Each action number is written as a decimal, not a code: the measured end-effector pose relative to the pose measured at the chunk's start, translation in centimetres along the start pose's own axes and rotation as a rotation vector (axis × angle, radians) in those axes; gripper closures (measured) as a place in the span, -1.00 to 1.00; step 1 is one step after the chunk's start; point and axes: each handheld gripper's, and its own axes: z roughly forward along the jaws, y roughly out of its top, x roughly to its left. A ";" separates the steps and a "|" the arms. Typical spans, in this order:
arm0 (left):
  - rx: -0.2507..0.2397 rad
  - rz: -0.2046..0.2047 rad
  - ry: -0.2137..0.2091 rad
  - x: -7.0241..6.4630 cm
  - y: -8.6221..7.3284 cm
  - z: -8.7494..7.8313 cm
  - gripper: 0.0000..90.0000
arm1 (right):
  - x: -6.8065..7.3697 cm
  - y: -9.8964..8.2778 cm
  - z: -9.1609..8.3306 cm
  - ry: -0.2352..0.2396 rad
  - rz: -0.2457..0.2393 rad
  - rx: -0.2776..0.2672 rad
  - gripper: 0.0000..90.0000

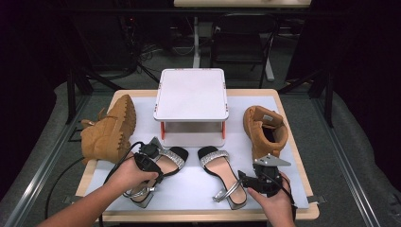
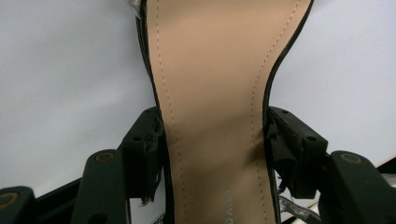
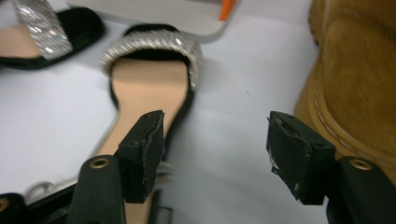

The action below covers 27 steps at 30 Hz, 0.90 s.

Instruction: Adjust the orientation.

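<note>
Two black sandals with glittering silver straps lie side by side on the white mat (image 1: 189,187). My left gripper (image 1: 150,170) (image 2: 215,144) comes down on the left sandal (image 1: 174,158) (image 2: 210,70), its pads pressed against both edges of the tan insole's narrow waist. My right gripper (image 1: 244,180) (image 3: 215,144) hovers at the heel end of the right sandal (image 1: 216,165) (image 3: 149,84), jaws wide apart, with bare mat between them. The sandal's insole runs under its left pad (image 3: 144,149).
A white raised stand (image 1: 191,94) (image 3: 163,14) sits at the back middle. One tan boot (image 1: 108,130) lies on its side at the left; the other tan boot (image 1: 265,130) (image 3: 355,84) stands close to my right gripper. The left sandal (image 3: 42,32) appears in the right gripper view.
</note>
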 end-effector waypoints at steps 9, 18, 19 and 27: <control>-0.007 0.005 0.004 -0.1 -0.3 -0.2 -0.11 | 2.4 4.0 1.1 0.083 -0.023 0.226 -0.19; -0.023 0.004 -0.013 0.0 -0.7 -0.4 -0.13 | 4.8 4.6 4.8 0.066 -0.074 0.446 -0.20; -0.024 0.006 -0.017 0.1 -0.8 -0.4 -0.13 | 4.9 4.6 5.1 0.067 -0.071 0.453 -0.21; -0.028 0.008 -0.028 0.2 -1.1 -0.4 -0.12 | 4.9 4.4 6.2 0.030 -0.068 0.514 -0.21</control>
